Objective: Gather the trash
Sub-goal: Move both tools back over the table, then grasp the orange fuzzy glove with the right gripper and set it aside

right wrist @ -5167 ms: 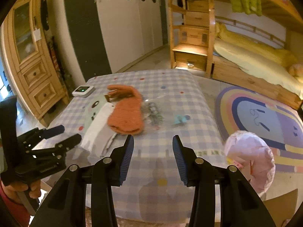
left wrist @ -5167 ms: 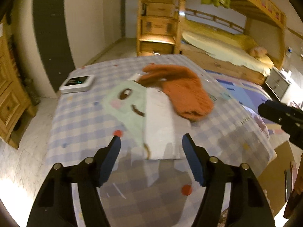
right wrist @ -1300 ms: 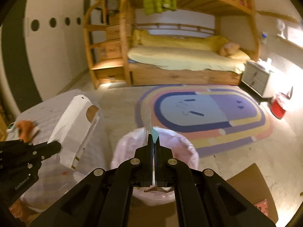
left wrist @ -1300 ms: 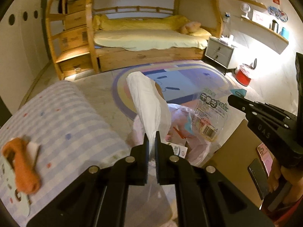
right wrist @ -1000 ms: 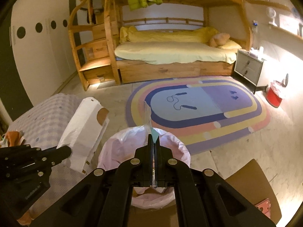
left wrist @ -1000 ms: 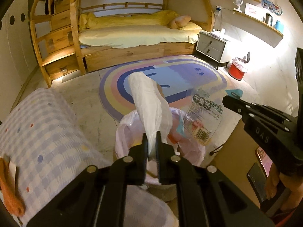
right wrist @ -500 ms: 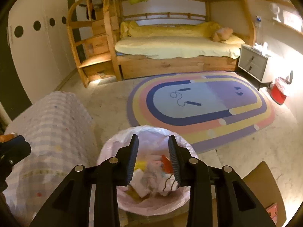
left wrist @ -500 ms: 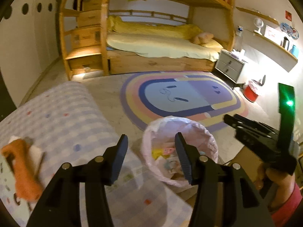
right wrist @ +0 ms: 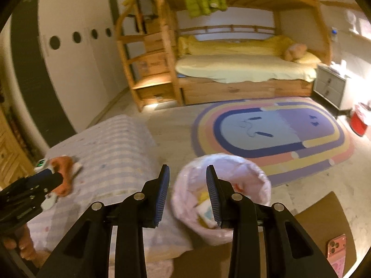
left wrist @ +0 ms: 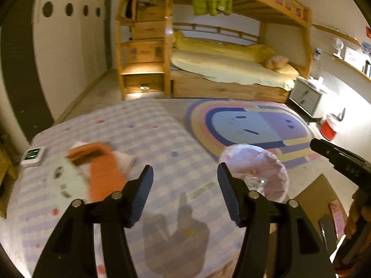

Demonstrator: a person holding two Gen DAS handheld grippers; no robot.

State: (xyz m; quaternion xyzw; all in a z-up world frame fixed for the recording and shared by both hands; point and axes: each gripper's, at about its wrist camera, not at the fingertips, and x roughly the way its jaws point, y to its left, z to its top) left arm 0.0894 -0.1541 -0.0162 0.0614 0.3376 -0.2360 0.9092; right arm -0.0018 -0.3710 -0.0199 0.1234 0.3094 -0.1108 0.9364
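Left wrist view first: my left gripper [left wrist: 184, 178] has its jaws standing wide, and they have just been opening; nothing sits between them, only the checked cloth of the counter [left wrist: 162, 139] below. Right wrist view: my right gripper [right wrist: 187, 185] has its jaws parted narrower, and they too have just been opening, with nothing clamped. Past the right-hand pad I look down into the one trash bin [right wrist: 245, 169], lined with a pale pink bag, standing on the floor just beside the counter's edge. Trash lies inside it; I make out something yellow, something red and a white piece, but the jaws cover part of the opening and the blur stops me counting. From the left camera the bin's inside is mostly hidden behind the right-hand finger [left wrist: 228, 192]; I catch only a crumpled clear bit at the rim. On the counter I count one orange plush item [left wrist: 102, 173] lying over a pale green and white thing, smeared by motion, and one small white device [left wrist: 33, 156] with a green display near the far left edge. One pink phone [right wrist: 336, 247] lies on a brown board at lower right. A second, red bin [right wrist: 359, 120] stands by the nightstand, cut off by the frame.
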